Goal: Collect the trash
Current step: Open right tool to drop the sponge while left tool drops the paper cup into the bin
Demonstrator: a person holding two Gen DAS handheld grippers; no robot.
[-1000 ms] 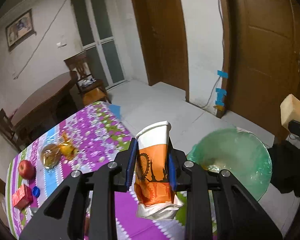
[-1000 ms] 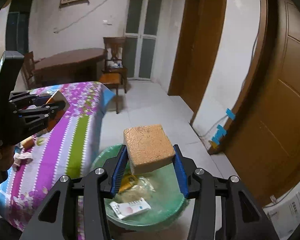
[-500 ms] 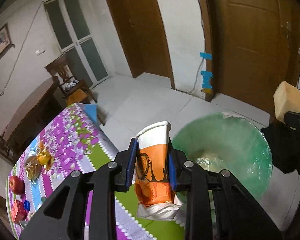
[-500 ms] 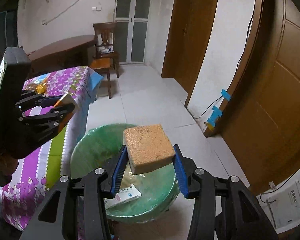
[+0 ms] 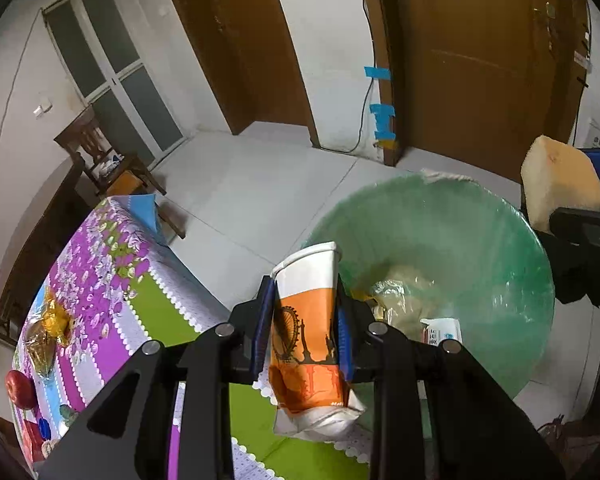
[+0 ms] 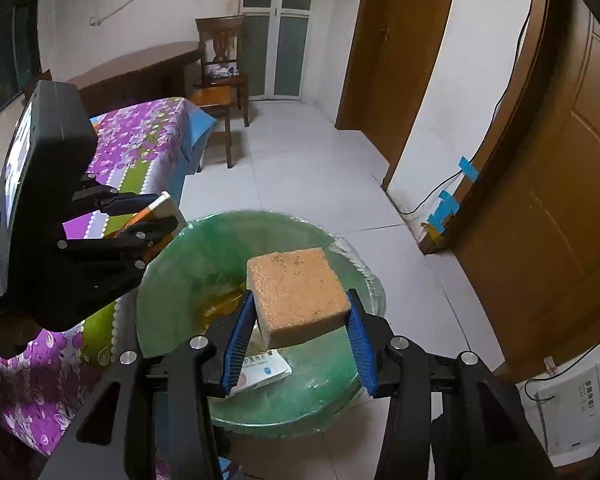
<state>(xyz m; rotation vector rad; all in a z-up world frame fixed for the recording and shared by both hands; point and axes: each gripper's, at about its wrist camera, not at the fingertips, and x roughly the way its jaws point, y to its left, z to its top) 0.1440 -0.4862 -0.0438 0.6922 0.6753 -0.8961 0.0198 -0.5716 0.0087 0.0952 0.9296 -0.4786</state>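
My left gripper (image 5: 304,300) is shut on a crushed orange and white paper cup (image 5: 306,332), held at the table's edge by the near rim of a bin lined with a green bag (image 5: 500,248). My right gripper (image 6: 300,308) is shut on a tan sponge block (image 6: 298,292), held above the same bin (image 6: 172,280). The sponge also shows at the right of the left wrist view (image 5: 560,184). The left gripper with the cup shows in the right wrist view (image 6: 156,216). A white packet (image 6: 264,368) and yellowish wrappers lie in the bin.
A table with a purple floral cloth (image 5: 112,264) stands left of the bin, with a red apple (image 5: 20,390), a wrapped snack (image 5: 44,340) and small items on it. A wooden chair (image 6: 220,64) and brown doors (image 5: 480,60) stand beyond. A white box (image 6: 572,408) lies on the floor.
Both grippers have moved toward the bin with their loads. The bin now fills more of both views, and the sponge is over it.
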